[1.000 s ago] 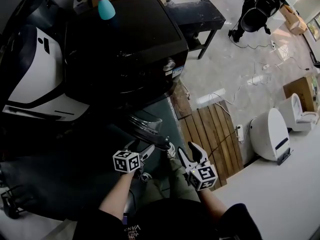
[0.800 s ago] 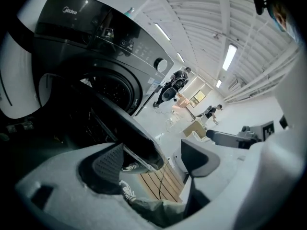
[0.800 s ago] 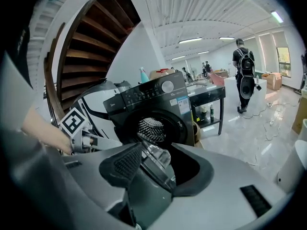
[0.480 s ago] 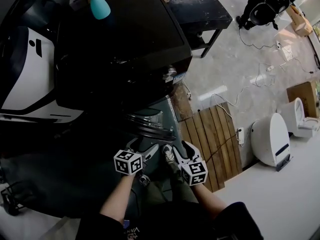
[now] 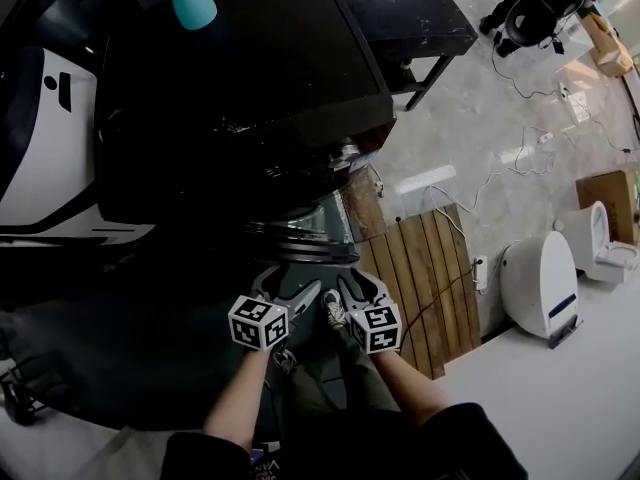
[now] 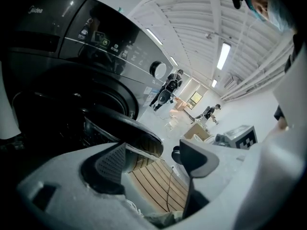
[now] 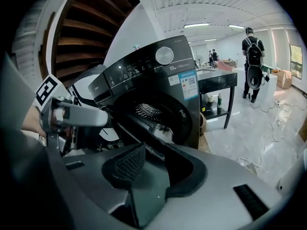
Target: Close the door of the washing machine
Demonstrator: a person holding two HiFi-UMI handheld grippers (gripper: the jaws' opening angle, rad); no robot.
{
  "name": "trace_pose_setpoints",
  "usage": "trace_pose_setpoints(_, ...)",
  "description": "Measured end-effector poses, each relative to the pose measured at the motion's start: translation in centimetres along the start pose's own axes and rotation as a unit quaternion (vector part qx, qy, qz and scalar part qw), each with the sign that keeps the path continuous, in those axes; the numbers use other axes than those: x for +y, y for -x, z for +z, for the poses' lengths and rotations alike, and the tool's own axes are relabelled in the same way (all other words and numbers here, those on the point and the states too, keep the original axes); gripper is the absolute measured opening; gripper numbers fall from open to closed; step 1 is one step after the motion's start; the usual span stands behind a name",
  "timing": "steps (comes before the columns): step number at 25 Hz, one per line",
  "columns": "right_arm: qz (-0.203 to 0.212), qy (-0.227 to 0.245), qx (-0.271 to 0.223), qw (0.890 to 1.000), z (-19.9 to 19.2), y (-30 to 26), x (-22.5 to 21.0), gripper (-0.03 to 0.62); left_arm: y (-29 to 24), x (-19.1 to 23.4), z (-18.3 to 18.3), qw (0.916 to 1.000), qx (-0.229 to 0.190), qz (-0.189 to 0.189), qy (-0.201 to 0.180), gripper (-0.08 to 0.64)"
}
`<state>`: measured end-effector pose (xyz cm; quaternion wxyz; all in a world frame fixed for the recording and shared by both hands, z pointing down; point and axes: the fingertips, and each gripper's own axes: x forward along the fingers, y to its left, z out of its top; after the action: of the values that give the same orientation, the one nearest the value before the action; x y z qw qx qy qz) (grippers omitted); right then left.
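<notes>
The black front-loading washing machine (image 5: 250, 98) stands ahead with its round door (image 5: 305, 233) swung open toward me. My left gripper (image 5: 292, 294) is just below the door's rim, open, and in the left gripper view the door (image 6: 125, 129) runs close behind the gripper (image 6: 153, 153) without the pads pressing on it. My right gripper (image 5: 350, 286) is beside it on the right, its jaws closing with nothing gripped. In the right gripper view the gripper (image 7: 158, 169) points at the door's edge (image 7: 144, 139) and the open drum (image 7: 148, 110).
A teal spray bottle (image 5: 190, 3) stands on top of the machine. A wooden slat platform (image 5: 420, 268) lies to the right, with cables and a white toilet-like unit (image 5: 540, 273) beyond. A black table (image 5: 410, 18) is behind, and a white appliance (image 5: 40, 148) stands at the left.
My right gripper has come down and leftward beside the left one, and its jaws have narrowed. Both grippers are now closer to the door's rim.
</notes>
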<state>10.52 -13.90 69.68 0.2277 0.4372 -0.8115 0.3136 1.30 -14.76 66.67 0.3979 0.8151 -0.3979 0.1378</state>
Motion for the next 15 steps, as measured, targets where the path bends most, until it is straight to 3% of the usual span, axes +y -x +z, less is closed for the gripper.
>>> trace_pose_setpoints(15,-0.046,-0.077,-0.028,0.996,4.1,-6.3,-3.0,0.071,-2.4,1.7,3.4,0.9998,-0.01,-0.008,-0.014,0.344)
